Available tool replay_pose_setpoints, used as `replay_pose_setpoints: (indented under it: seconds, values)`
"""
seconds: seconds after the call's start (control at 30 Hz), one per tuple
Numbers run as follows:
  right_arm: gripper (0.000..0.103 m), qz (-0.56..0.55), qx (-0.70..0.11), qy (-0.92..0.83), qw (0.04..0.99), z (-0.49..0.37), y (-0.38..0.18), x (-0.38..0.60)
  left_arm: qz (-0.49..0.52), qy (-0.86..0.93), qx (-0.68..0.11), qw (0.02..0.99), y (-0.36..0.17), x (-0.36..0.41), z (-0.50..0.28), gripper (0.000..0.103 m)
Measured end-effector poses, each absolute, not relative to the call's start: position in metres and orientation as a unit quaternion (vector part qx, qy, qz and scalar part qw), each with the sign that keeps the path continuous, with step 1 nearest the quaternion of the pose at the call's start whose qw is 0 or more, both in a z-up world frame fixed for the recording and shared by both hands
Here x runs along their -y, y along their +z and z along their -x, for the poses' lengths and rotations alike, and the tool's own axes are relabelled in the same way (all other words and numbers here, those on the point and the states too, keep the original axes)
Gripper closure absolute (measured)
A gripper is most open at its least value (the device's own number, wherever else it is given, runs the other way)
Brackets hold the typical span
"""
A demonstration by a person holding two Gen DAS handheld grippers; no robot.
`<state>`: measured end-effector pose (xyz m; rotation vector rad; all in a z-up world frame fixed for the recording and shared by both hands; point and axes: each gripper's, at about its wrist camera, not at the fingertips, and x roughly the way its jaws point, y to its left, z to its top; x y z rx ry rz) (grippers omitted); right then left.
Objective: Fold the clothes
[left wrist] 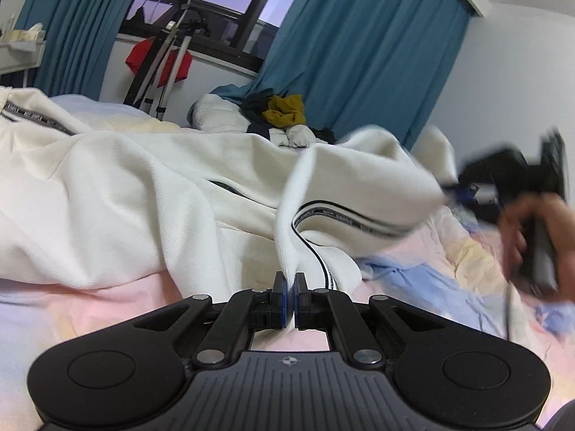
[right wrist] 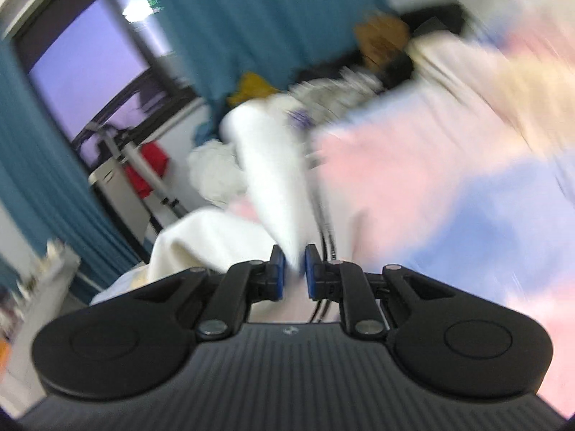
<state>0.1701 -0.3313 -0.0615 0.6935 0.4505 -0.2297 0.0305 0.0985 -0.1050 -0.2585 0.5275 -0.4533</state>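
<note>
A white garment (left wrist: 118,197) with black striped trim lies spread over the bed. My left gripper (left wrist: 290,283) is shut on a fold of its edge, which rises up from between the pads. My right gripper (right wrist: 294,269) is shut on another white part of the same garment (right wrist: 273,179); it also shows in the left wrist view (left wrist: 510,179), held by a hand at the far right, lifting the cloth above the bed. The right wrist view is heavily blurred.
The bed has a pastel pink, blue and yellow sheet (left wrist: 413,276). A pile of clothes, mustard and dark (left wrist: 284,111), lies at the bed's far end. Teal curtains (left wrist: 359,54), a window and a drying rack with a red cloth (left wrist: 158,61) stand behind.
</note>
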Motion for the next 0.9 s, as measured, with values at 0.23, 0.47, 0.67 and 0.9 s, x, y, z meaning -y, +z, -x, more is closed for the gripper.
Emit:
replay_pose_setpoints:
  seconds: [0.23,0.47,0.67,0.9]
  values:
    - [0.09,-0.507,-0.263,-0.117,0.812,-0.125,-0.163,0.389,0.072,-0.211,-0.274,0.936,-0.115,-0.039,-0.048,0.099]
    - [0.09,-0.544,-0.271,-0.12,0.785,-0.124,-0.191,0.386,0.025,-0.193,-0.28,0.94,-0.119,-0.02,-0.045,0.097]
    - [0.089,-0.529,-0.268,-0.116,0.797,-0.125,-0.188,0.387,0.038,-0.173,-0.289,0.941,-0.11,-0.035,-0.038,0.095]
    - [0.087,-0.542,-0.26,-0.105,0.792,-0.122,-0.19,0.399,0.07,-0.158,-0.299,0.938,-0.098,-0.04,-0.033,0.095]
